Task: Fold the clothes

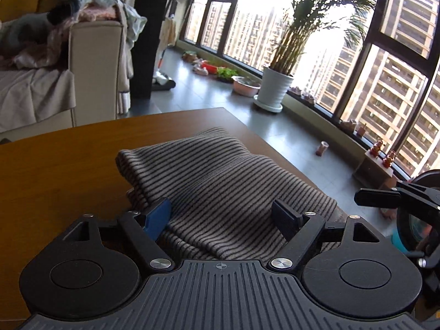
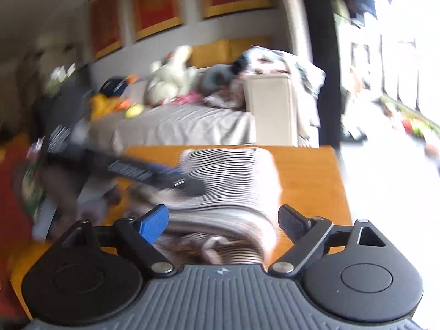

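A grey garment with thin dark stripes (image 1: 220, 181) lies folded into a thick bundle on the brown wooden table (image 1: 60, 176). My left gripper (image 1: 222, 217) hovers open just over its near edge, one blue pad and one black pad spread wide, nothing between them. In the blurred right wrist view the same striped garment (image 2: 233, 176) lies on the table (image 2: 310, 176), with my right gripper (image 2: 224, 221) open over its near end. The left gripper (image 2: 189, 184) reaches in from the left onto the cloth. The right gripper's body (image 1: 412, 200) shows at the left view's right edge.
A beige sofa (image 1: 90, 68) heaped with clothes stands beyond the table's far left. A potted palm in a white pot (image 1: 275, 88), bowls and small items line the grey floor under tall windows. The table's right edge (image 1: 275, 148) drops to the floor.
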Demonstrator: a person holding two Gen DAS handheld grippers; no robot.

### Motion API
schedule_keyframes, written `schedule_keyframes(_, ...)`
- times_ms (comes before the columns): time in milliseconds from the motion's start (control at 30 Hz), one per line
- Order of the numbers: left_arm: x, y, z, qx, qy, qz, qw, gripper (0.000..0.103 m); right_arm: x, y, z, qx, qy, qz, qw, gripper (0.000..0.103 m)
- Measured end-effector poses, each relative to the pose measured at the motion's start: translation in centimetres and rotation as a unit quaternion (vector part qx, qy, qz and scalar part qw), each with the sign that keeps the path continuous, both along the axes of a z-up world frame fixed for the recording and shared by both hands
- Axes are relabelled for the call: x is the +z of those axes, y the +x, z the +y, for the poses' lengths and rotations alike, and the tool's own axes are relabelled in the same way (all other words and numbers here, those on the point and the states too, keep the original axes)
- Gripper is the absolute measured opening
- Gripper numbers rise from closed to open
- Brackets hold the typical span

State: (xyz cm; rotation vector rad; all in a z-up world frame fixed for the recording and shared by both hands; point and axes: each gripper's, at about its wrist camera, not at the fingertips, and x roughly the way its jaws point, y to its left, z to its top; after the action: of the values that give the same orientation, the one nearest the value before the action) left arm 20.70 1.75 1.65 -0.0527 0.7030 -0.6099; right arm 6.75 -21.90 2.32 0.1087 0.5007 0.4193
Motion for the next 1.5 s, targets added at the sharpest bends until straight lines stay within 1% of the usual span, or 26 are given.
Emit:
schedule_keyframes(33,-0.1,-0.2,0.1,0.001,-0.001,-0.001,1.0,0.087,-0.3,0.6,-1.1,-0.026,0.028,0.015,0.999,0.089)
schedule_keyframes(67,-0.2,-0.3,0.1,0.002,-0.001,-0.004,1.0,0.087,-0.9,1.1,-1.5,-0.038,0.046,0.028,0.998,0.088)
schedule_keyframes(133,-0.4,-0.6,0.0,0.004,-0.001,-0.009,1.0,0.088,-2.1,2.1,-2.0,-0.057,0.079,0.052,0.994,0.078)
schedule_keyframes(200,-0.2,-0.7,0.1,0.005,0.003,-0.01,0.9999,0.088,-4.0,4.5,-2.3,-0.062,0.115,0.086,0.988,0.078)
schedule_keyframes(267,-0.2,-0.8,0.3,0.006,0.004,-0.009,0.9999,0.088,-5.2,5.2,-2.1,-0.059,0.135,0.106,0.983,0.077)
schedule_keyframes(300,-0.2,-0.8,0.5,0.007,0.004,-0.007,0.9999,0.088,-5.7,5.3,-1.8,-0.057,0.141,0.112,0.982,0.075)
schedule_keyframes(367,-0.4,-1.0,1.2,0.012,0.004,-0.006,0.9999,0.09,-6.1,5.1,-0.7,-0.054,0.144,0.111,0.982,0.075)
schedule_keyframes(400,-0.5,-1.1,1.7,0.018,0.005,-0.003,0.9998,0.095,-6.2,5.1,-0.2,-0.051,0.141,0.108,0.983,0.075)
schedule_keyframes(433,-0.8,-1.0,2.4,0.028,0.001,0.014,0.9995,0.098,-6.2,4.8,0.2,-0.045,0.138,0.107,0.984,0.075)
schedule_keyframes(500,-2.1,-0.4,4.4,0.044,-0.046,0.074,0.9953,0.099,-6.1,4.5,1.3,-0.032,0.122,0.101,0.987,0.075)
schedule_keyframes(567,-2.9,-0.5,6.3,0.055,-0.09,0.102,0.9891,0.098,-5.7,4.4,2.3,-0.023,0.105,0.091,0.99,0.075)
schedule_keyframes(600,-2.7,-0.8,6.8,0.058,-0.093,0.095,0.9894,0.096,-5.4,4.4,2.9,-0.017,0.096,0.085,0.992,0.075)
schedule_keyframes(667,-1.4,-1.6,7.1,0.064,-0.08,0.065,0.9925,0.091,-5.3,4.5,3.2,-0.013,0.09,0.081,0.993,0.075)
schedule_keyframes(767,1.3,-2.5,7.3,0.072,-0.068,0.009,0.995,0.09,-5.1,4.7,3.0,-0.013,0.102,0.086,0.991,0.075)
schedule_keyframes(833,3.5,-3.1,7.0,0.069,-0.08,-0.028,0.994,0.089,-5.0,4.7,3.0,-0.015,0.102,0.084,0.991,0.075)
schedule_keyframes(900,5.1,-3.2,5.8,0.056,-0.093,-0.047,0.993,0.085,-4.9,4.7,3.2,-0.016,0.097,0.081,0.992,0.075)
schedule_keyframes(933,5.5,-3.2,4.9,0.047,-0.097,-0.05,0.993,0.084,-4.9,4.6,3.2,-0.017,0.093,0.079,0.992,0.075)
schedule_keyframes(1000,4.9,-2.7,3.2,0.032,-0.077,-0.032,0.996,0.078,-4.7,4.4,3.2,-0.015,0.08,0.078,0.994,0.076)
schedule_keyframes(1067,2.8,-1.8,1.6,0.032,-0.043,-0.002,0.9986,0.072,-4.0,4.1,2.8,-0.013,0.053,0.068,0.996,0.084)
schedule_keyframes(1100,1.8,-1.6,1.3,0.038,-0.028,0.003,0.9989,0.072,-3.3,4.0,2.3,-0.012,0.044,0.063,0.997,0.09)
schedule_keyframes(1133,0.9,-1.6,1.0,0.042,-0.015,0.002,0.999,0.072,-2.6,3.8,1.8,-0.01,0.036,0.058,0.998,0.096)
schedule_keyframes(1200,0.8,-2.1,0.8,0.037,-0.004,-0.015,0.9992,0.073,-1.1,3.8,0.8,-0.012,0.018,0.045,0.999,0.103)
schedule_keyframes(1267,0.7,-2.3,0.8,0.033,-0.004,-0.018,0.9993,0.075,0.6,4.2,-0.1,-0.023,-0.002,0.025,0.999,0.103)
schedule_keyframes(1400,0.4,-2.6,1.0,0.023,-0.006,-0.025,0.9994,0.078,2.7,8.5,0.4,-0.057,-0.037,0.008,0.998,0.103)
schedule_keyframes(1433,0.3,-2.7,1.1,0.021,-0.006,-0.026,0.9994,0.078,2.8,10.0,0.8,-0.058,-0.044,0.009,0.997,0.103)
schedule_keyframes(1500,0.2,-3.0,1.2,0.016,-0.005,-0.03,0.9994,0.078,2.5,13.4,2.4,-0.05,-0.058,0.026,0.997,0.103)
